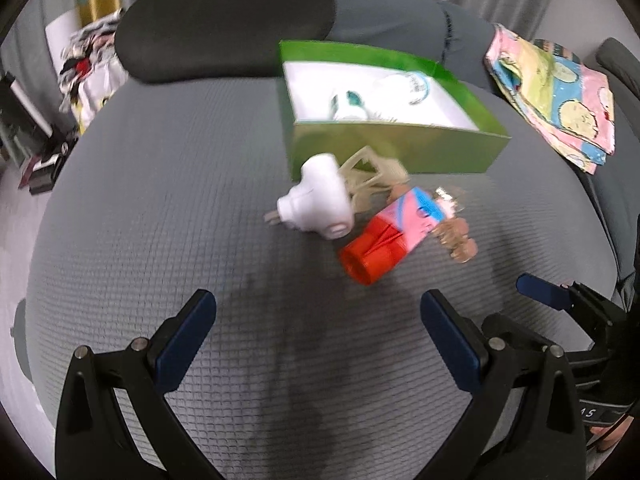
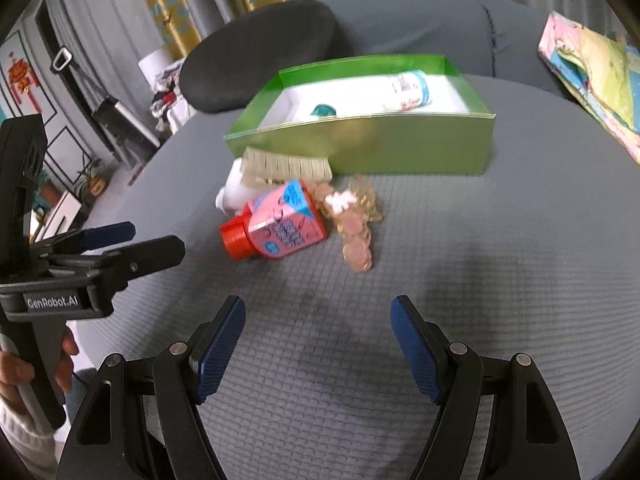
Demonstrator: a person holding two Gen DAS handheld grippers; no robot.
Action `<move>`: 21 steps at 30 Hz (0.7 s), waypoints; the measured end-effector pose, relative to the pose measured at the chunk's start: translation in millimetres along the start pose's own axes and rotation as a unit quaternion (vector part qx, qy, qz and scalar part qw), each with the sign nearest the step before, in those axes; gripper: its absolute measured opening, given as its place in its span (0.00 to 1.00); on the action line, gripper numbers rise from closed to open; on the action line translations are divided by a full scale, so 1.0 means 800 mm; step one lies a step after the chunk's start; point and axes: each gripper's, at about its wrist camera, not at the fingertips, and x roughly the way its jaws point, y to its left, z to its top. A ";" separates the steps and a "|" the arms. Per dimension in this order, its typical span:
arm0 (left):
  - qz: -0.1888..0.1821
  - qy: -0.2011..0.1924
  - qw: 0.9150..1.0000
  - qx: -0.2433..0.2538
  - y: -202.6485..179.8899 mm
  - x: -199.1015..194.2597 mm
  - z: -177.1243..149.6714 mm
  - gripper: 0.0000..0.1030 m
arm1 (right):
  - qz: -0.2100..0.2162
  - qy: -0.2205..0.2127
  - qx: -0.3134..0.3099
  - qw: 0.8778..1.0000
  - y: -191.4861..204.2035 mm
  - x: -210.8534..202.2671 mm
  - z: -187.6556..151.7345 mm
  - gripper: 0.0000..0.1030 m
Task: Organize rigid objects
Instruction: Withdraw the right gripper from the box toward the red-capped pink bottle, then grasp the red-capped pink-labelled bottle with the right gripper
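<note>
A green box (image 1: 400,148) (image 2: 400,148) stands on the grey cushion and holds a white tube (image 2: 400,88) (image 1: 384,96). In front of it lie a white plug adapter (image 1: 320,204) (image 2: 232,196), a cream comb-like piece (image 1: 372,176) (image 2: 288,166), a pink bottle with a red cap (image 1: 388,232) (image 2: 276,224) and a pinkish bead string (image 1: 456,232) (image 2: 356,232). My left gripper (image 1: 316,336) is open and empty, short of the pile. My right gripper (image 2: 318,340) is open and empty, also short of the pile.
A dark cushion (image 1: 224,20) (image 2: 260,56) lies behind the box. A colourful cloth (image 1: 556,92) (image 2: 592,76) lies at the right. The right gripper's finger (image 1: 544,294) shows in the left view; the left gripper (image 2: 108,248) shows at the left of the right view.
</note>
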 end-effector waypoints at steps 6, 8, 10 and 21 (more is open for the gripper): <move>-0.024 0.020 0.999 -0.025 0.013 0.019 -0.007 0.99 | 0.018 0.013 -0.017 1.000 0.010 0.026 -0.006 0.74; -0.032 0.023 0.999 -0.028 0.013 0.021 -0.008 0.99 | 0.031 0.014 -0.023 0.999 0.014 0.032 -0.005 0.74; -0.036 0.022 0.999 -0.028 0.013 0.023 -0.007 0.99 | 0.043 0.013 -0.029 0.999 0.018 0.038 -0.004 0.74; -0.059 0.028 0.998 -0.018 0.002 0.040 0.009 0.99 | 0.056 0.008 -0.057 0.997 0.032 0.076 0.022 0.75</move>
